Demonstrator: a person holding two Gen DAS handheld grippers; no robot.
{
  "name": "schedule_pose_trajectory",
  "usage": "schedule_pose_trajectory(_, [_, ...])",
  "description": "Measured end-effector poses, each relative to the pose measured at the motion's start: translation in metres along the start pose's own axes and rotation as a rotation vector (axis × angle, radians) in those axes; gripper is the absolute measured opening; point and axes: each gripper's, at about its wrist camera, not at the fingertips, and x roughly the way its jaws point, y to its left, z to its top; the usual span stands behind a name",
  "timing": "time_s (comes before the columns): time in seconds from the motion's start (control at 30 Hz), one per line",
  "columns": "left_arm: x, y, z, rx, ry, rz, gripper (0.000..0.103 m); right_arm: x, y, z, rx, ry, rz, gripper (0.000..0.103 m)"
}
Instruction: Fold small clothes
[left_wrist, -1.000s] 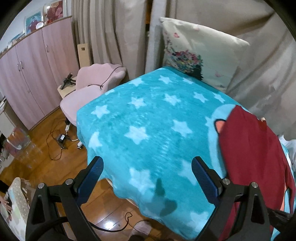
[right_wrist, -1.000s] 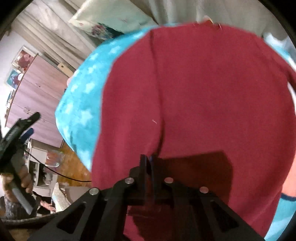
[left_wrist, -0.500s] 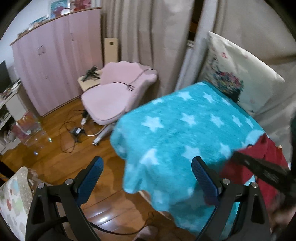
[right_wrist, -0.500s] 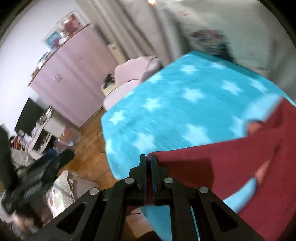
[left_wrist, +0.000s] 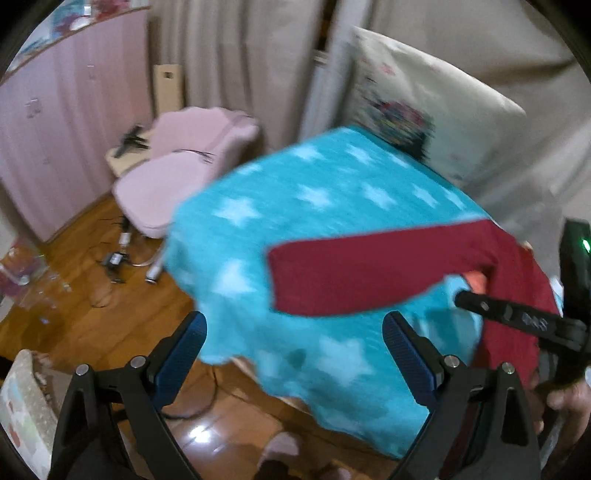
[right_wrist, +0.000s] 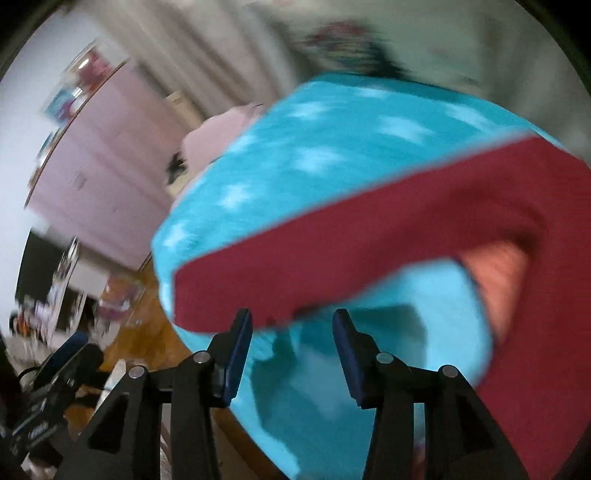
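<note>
Released since a moment ago: red garment (right_wrist: 369, 236), sleeve spread across star blanket (left_wrist: 314, 206); right tool (right_wrist: 291, 332) now open, left tool (left_wrist: 295, 339) open, empty.

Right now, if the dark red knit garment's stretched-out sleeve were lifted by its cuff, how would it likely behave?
The dark red knit garment is probably floppy: its sleeve lies flat, following the teal star-patterned fleece blanket. It looks light and thin. It would likely drag, not slide, since the fleece looks grippy.

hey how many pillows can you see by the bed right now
1: a floral pillow stands against the curtain at the far end of the blue star blanket, behind the red garment. Others may be hidden out of frame.
</note>
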Motion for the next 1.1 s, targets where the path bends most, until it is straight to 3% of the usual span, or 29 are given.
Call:
schedule_pose_trajectory(0.17, [-0.004, -0.062, -0.022, 0.095, 0.012, -0.067, 0.096, -0.070, -0.077, -0.068, 0.103, 0.012, -0.079, 0.049])
schedule_pose_trajectory(0.37, [0.009, -0.110, -0.057, 0.064, 0.127, -0.154, 0.096, -0.139, -0.164, -0.171, 0.209, 0.117, -0.330, 0.049])
schedule_pose_trajectory(0.53, [0.018, -0.134, -0.087, 0.048, 0.175, -0.149, 0.096, -0.212, -0.233, -0.247, 0.392, 0.115, -0.570, 0.054])
schedule_pose_trajectory(0.57, [0.019, -0.139, -0.093, 0.051, 0.178, -0.146, 0.096, -0.221, -0.239, -0.254, 0.412, 0.095, -0.562, 0.054])
schedule_pose_trajectory(0.67, [0.023, -0.150, -0.107, 0.064, 0.192, -0.146, 0.096, -0.247, -0.252, -0.268, 0.498, -0.021, -0.395, 0.055])
schedule_pose_trajectory(0.77, [0.028, -0.159, -0.120, 0.079, 0.214, -0.127, 0.096, -0.241, -0.254, -0.267, 0.496, -0.053, -0.278, 0.055])
schedule_pose_trajectory(0.9, [0.028, -0.165, -0.132, 0.101, 0.203, -0.087, 0.096, -0.209, -0.247, -0.258, 0.418, 0.000, -0.259, 0.056])
schedule_pose_trajectory(0.93, [0.029, -0.165, -0.133, 0.103, 0.200, -0.086, 0.096, -0.206, -0.247, -0.257, 0.393, -0.001, -0.267, 0.063])
schedule_pose_trajectory(1.0, [0.032, -0.166, -0.137, 0.100, 0.202, -0.087, 0.096, -0.200, -0.243, -0.253, 0.344, 0.007, -0.261, 0.069])
schedule_pose_trajectory(1.1, [0.038, -0.162, -0.147, 0.063, 0.232, -0.122, 0.096, -0.188, -0.234, -0.242, 0.278, 0.056, -0.250, 0.070])
